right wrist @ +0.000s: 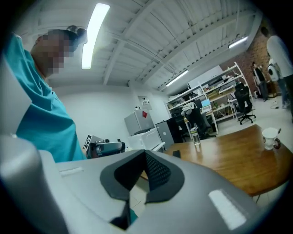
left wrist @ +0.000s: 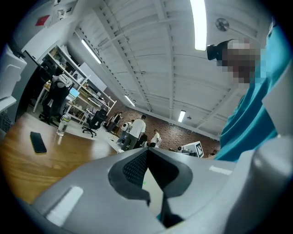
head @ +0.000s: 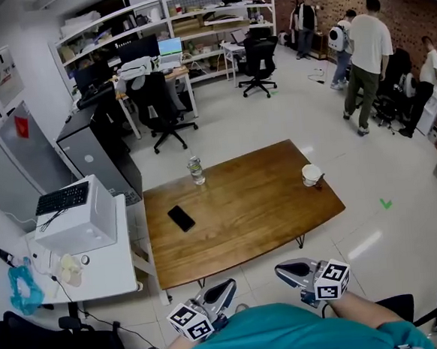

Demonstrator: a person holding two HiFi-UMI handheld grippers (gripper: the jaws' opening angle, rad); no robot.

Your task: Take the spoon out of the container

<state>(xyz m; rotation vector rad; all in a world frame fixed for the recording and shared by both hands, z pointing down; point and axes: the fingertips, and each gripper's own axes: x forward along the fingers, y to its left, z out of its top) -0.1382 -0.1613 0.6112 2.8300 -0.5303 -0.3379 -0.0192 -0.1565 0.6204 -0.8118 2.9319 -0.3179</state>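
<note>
1. Spoon: too small to make out. Your two grippers, left (head: 224, 288) and right (head: 288, 269), are closed and empty.
2. Ahead on the one table (head: 244, 209): one black phone (head: 181, 218).
3. Farther, ahead-right of your right gripper: one white container (head: 311, 175), upright.
4. Farthest: one bottle (head: 195, 169).

Office-lab: shelving (head: 191, 18), desks (head: 158, 77), swivel chairs (head: 258, 61)

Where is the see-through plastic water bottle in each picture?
Head view: the see-through plastic water bottle stands at the far edge of the brown wooden table, near the picture's middle.
Left gripper view: far left, just right of the flat black phone.
Right gripper view: right of the middle, on the table's far edge.
Shared landmark: the wooden table.
</note>
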